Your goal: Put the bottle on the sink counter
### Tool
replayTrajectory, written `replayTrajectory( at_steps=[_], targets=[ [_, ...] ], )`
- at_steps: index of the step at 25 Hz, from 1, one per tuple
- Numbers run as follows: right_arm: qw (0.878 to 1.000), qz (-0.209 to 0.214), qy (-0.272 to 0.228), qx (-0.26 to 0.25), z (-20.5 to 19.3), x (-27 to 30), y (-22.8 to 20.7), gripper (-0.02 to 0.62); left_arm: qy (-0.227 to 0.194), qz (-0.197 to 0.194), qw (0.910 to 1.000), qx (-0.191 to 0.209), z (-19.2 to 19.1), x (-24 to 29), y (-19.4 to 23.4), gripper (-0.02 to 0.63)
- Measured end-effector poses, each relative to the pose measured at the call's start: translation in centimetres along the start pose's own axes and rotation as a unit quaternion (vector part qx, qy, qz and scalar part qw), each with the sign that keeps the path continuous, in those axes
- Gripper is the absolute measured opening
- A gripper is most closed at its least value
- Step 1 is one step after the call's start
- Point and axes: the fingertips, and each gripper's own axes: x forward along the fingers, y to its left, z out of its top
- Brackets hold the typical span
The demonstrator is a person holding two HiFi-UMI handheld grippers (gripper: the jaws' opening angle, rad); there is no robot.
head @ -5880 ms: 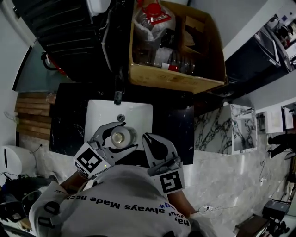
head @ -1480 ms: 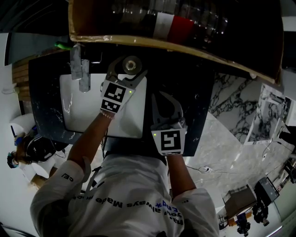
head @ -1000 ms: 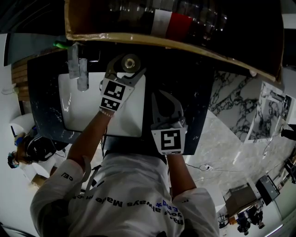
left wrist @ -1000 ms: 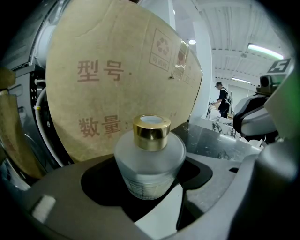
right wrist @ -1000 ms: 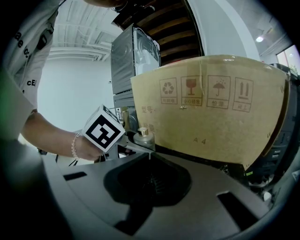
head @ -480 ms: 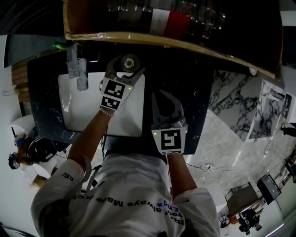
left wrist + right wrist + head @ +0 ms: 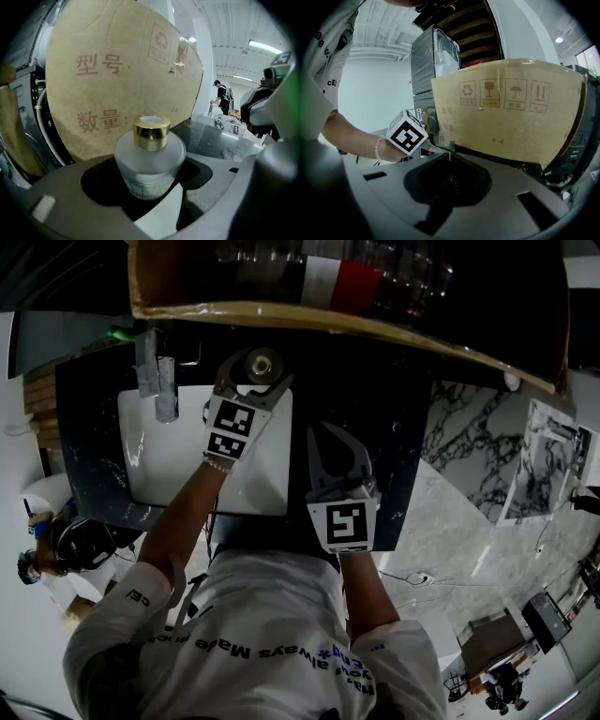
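Two sets of tongs, so: our left tongs (image 7: pixel 260 367) are spread wide and clamped round the squat frosted-glass bottle with the shiny gold cap (image 7: pixel 150 164). It sits upright, deep in their notch, over the black desk (image 7: pixel 366 427) at the back edge of the white sink (image 7: pixel 169 456). Our right tongs (image 7: pixel 449 157) are closed together, empty.

White short-sleeve T-shirt (image 7: pixel 253 638) with dark lettering. Thin bracelet (image 7: pixel 217 464) on the wrist behind the left tongs (image 7: pixel 261 367). Left and right tongs (image 7: pixel 321 430) are grey, with black-and-white marker cubes (image 7: pixel 339 526).
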Motion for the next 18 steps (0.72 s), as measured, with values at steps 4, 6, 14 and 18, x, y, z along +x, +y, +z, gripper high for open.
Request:
replayTrajectory(
  at_steps=[4,6,14,18],
  targets=[
    [1.000,0.000,-0.002,-0.004,0.2,-0.3,0.1,0.015,0.007,0.001,1.0000,0.004,-0.1,0.1,0.0,0.336],
    [1.000,0.000,-0.005,-0.006,0.5,-0.7,0.3,0.015,0.014,0.004,0.9996,0.022,-0.4,0.3,-0.1,0.336],
    [1.000,-0.009,-0.017,-0.010,1.8,-2.8,0.5,0.015,0.001,0.016,0.9991,0.038,0.5,-0.6,0.0,0.369],
    [0.998,-0.019,-0.049,-0.023,3.5,-4.3,0.7,0.015,-0.009,0.015,0.9995,0.025,1.4,-2.5,-0.5,0.383]
  ],
)
